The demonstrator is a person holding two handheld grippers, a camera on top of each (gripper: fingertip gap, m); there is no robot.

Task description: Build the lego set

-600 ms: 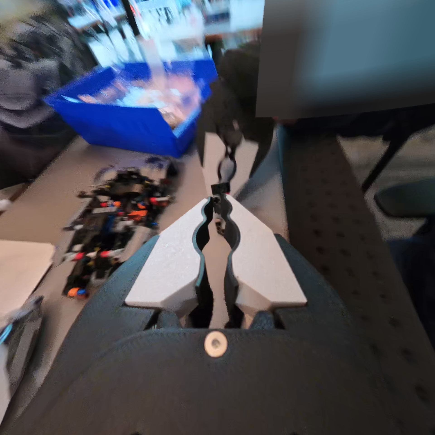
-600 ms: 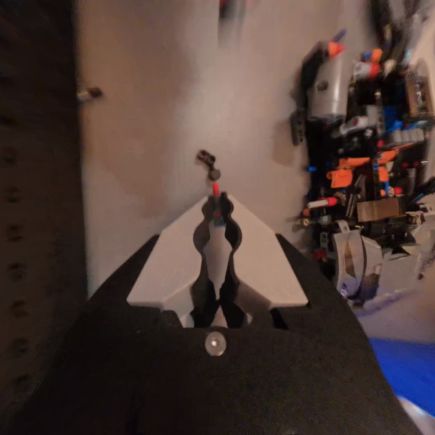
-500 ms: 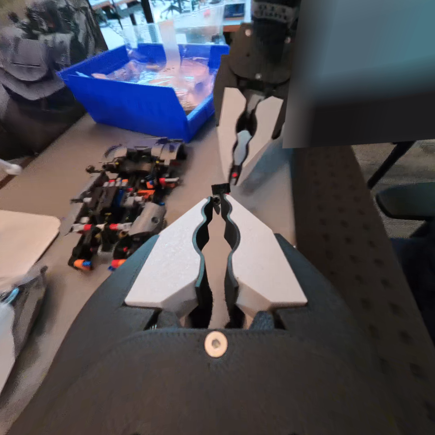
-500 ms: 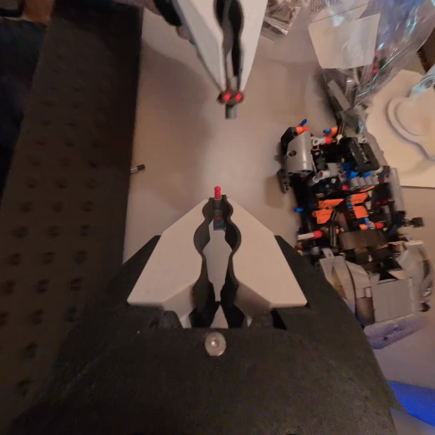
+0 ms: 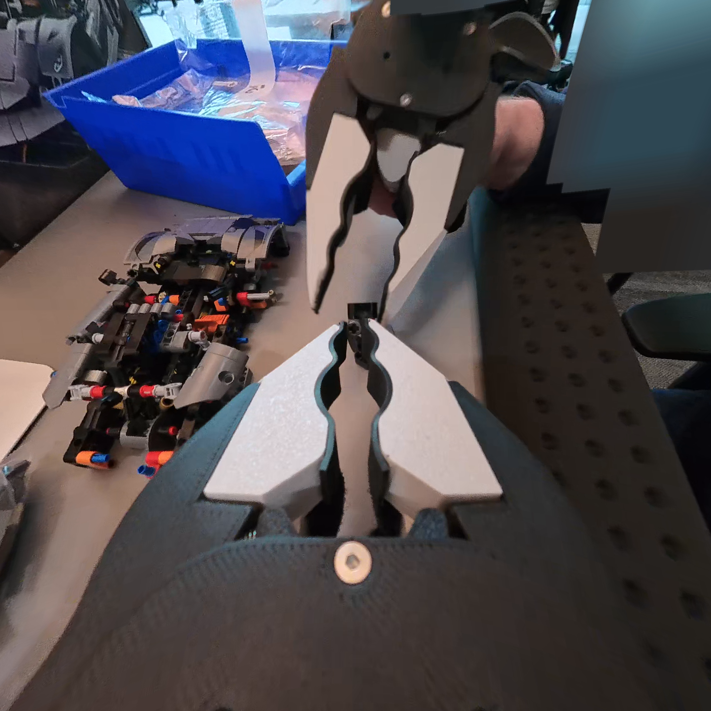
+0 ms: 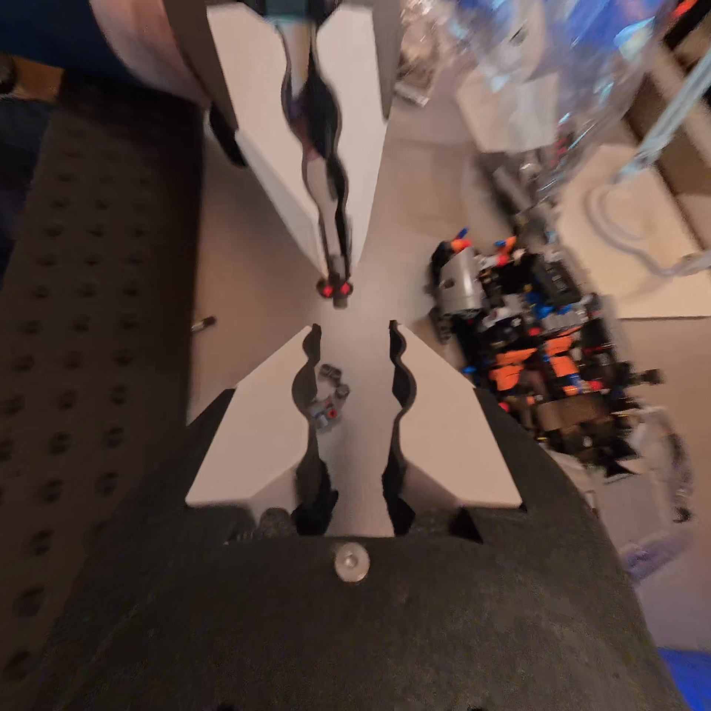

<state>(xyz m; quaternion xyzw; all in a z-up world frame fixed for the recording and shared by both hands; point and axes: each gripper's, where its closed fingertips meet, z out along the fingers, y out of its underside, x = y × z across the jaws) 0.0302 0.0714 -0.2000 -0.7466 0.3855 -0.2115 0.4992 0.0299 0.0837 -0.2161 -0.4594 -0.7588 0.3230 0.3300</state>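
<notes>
My left gripper [image 5: 357, 329] is shut on a small black lego piece [image 5: 361, 309] that sticks out past its tips. In the right wrist view the left gripper [image 6: 336, 269] comes in from the top, and the piece [image 6: 336, 290] shows two red ends. My right gripper [image 6: 354, 327] is open and empty, tip to tip with the left one. It also shows in the left wrist view [image 5: 348, 307]. A small grey piece with a red pin [image 6: 327, 411] and a black piece [image 6: 332, 373] show between its fingers, below it. The part-built lego car [image 5: 165, 346] lies on the table.
A blue bin [image 5: 184, 146] holding plastic bags stands behind the car. A dark perforated mat [image 5: 558, 384] runs along the table's edge. A small loose pin [image 6: 204, 323] lies by the mat. Clear plastic bags [image 6: 538, 57] and a white sheet [image 5: 19, 400] lie nearby. Only a small space, under 4 cm, lies between the two pairs of fingers.
My right gripper has opened and let go of the small red-pinned piece, which now shows below its fingers. The two grippers have moved closer, tip to tip.
</notes>
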